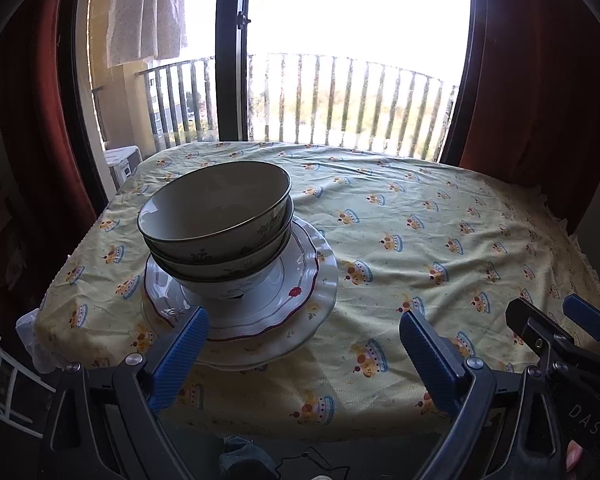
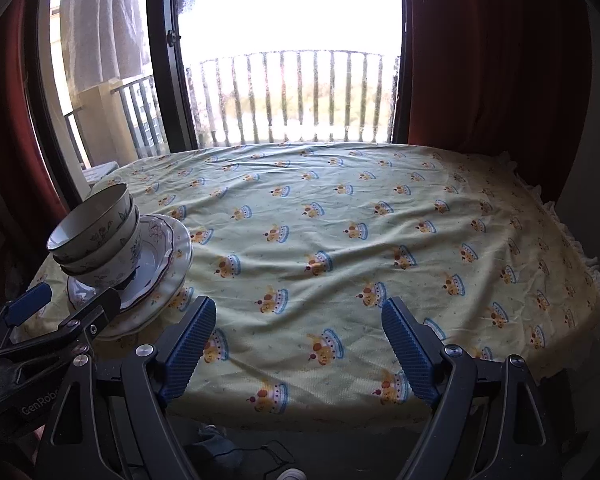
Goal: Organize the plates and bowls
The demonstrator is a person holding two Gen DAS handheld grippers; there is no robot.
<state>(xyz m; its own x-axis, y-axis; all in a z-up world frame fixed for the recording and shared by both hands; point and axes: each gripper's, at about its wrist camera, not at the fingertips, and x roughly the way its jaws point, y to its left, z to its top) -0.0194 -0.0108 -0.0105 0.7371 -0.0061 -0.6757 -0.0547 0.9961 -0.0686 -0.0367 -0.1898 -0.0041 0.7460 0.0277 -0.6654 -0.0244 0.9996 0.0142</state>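
A stack of three round white bowls with dark rims and little flower prints (image 1: 216,232) is seen on the left part of the table. The bowls are nested one inside the other. They are set on a pile of white wavy-edged plates with a thin red line (image 1: 300,280). The plates lie on the pale yellow tablecloth printed with small fruit baskets (image 1: 420,240).

The left gripper (image 1: 304,344) is held wide open with nothing between its blue ribbed pads (image 1: 180,356). It is kept just in front of the plates, and no touch can be seen.

The right gripper (image 2: 298,344) is also spread wide and holds nothing. Only cloth is seen between its fingers.
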